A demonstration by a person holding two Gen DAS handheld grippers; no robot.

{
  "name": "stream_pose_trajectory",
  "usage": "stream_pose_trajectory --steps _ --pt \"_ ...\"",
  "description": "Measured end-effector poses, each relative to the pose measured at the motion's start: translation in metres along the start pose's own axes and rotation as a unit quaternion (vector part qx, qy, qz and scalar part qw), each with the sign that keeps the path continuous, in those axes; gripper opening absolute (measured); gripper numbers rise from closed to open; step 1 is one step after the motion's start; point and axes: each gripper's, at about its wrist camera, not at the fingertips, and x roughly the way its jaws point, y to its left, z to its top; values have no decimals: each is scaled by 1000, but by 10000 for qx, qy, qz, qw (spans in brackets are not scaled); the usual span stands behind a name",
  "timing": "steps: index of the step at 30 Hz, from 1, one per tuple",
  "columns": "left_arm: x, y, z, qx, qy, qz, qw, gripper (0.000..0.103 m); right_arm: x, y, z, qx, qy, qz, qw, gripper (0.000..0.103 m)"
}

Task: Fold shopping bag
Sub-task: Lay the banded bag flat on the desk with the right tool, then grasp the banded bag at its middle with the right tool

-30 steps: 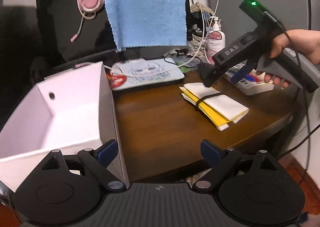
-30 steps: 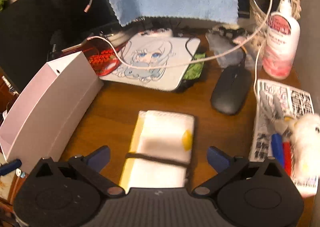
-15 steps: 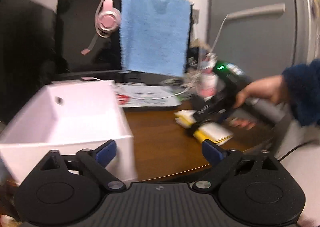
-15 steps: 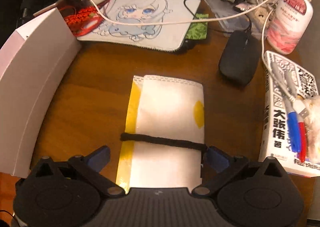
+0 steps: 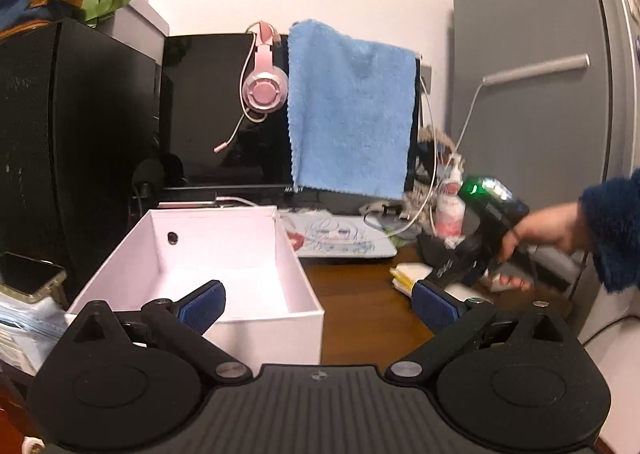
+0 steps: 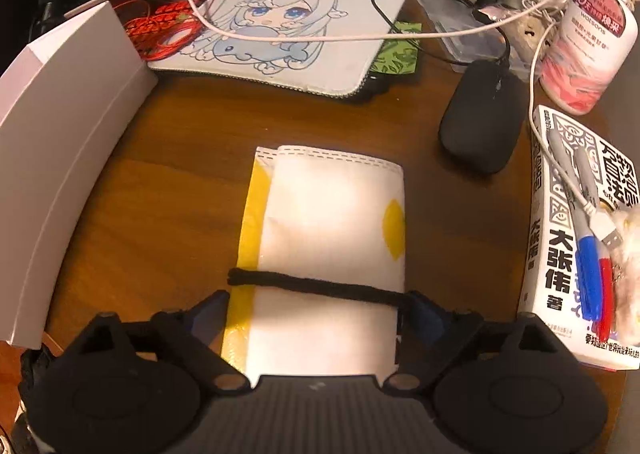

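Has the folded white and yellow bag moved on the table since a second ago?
No. The bag lies at the same spot between the white box and black mouse.

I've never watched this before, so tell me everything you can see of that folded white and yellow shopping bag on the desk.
The shopping bag lies flat on the brown wooden desk, folded into a thick oblong packet. It looks like white non-woven fabric with yellow patches and a stitched far edge. A black band wraps across its near part. The right gripper straddles it at the band, jaws closing, pads at its sides.
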Motion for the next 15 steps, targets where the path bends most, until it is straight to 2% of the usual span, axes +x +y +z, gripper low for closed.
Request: stream_pose_trajectory --steps 3,8,10,13,15 --pt "1 9 2 -43 224 34 9997 101 -11 1 3 -103 -94 84 9999 91" --pt "-5 21 5 -118 179 371 9991 103 -64 19 19 -483 -676 388 9958 90" --pt "-10 26 7 -165 129 466 9987 103 -97 40 29 -872 -1086 607 9884 85" --pt "-18 31 6 -285 66 518 9982 103 -148 79 46 -1510 -1742 1034 9676 84" --pt "-21 33 2 -336 21 600 9976 103 -158 103 60 -1727 -1841 1069 9617 78"
